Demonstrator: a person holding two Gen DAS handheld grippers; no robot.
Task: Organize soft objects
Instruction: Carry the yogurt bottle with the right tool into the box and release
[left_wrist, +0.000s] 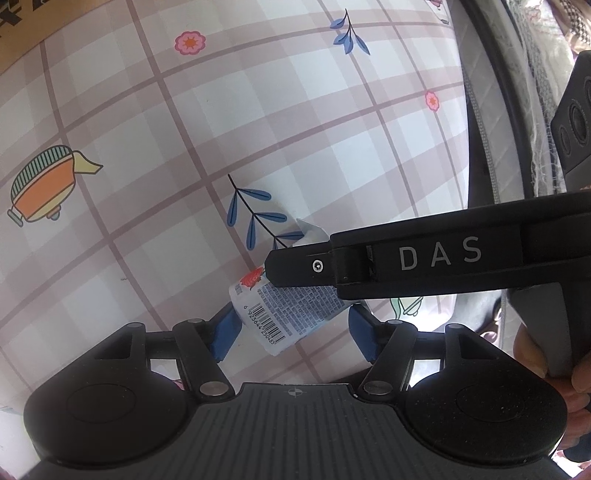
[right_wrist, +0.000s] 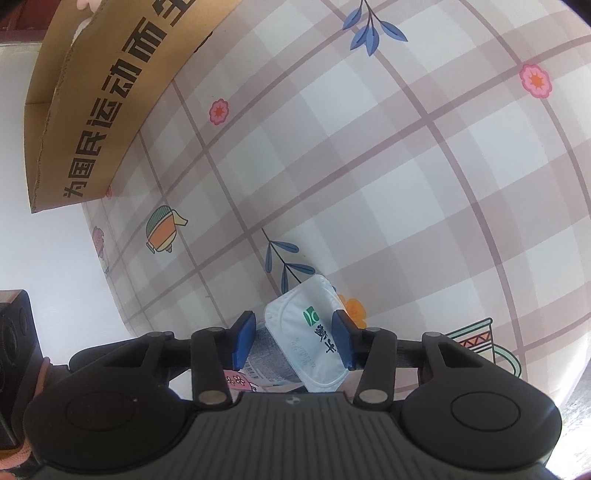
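A: What's there, counting left to right?

B: One cardboard box (right_wrist: 110, 96) with black printed characters at the far left, on a checked tablecloth (right_wrist: 406, 166) printed with flowers and leaves. Then one yogurt cup (right_wrist: 310, 339), lying tipped on the cloth near a blue leaf print.

A: And the grippers?

B: Two. The left gripper (left_wrist: 291, 328) has its blue pads spread wide on either side of the cup's barcoded wall, not pressing it. The right gripper (right_wrist: 293, 341) has its pads at the foil lid's two edges; whether they actually pinch it I cannot tell, since the left-wrist view shows only a black finger laid across the cup.

A: Anything in the way?

B: That finger, marked DAS, hides the cup's upper part from the left wrist camera.
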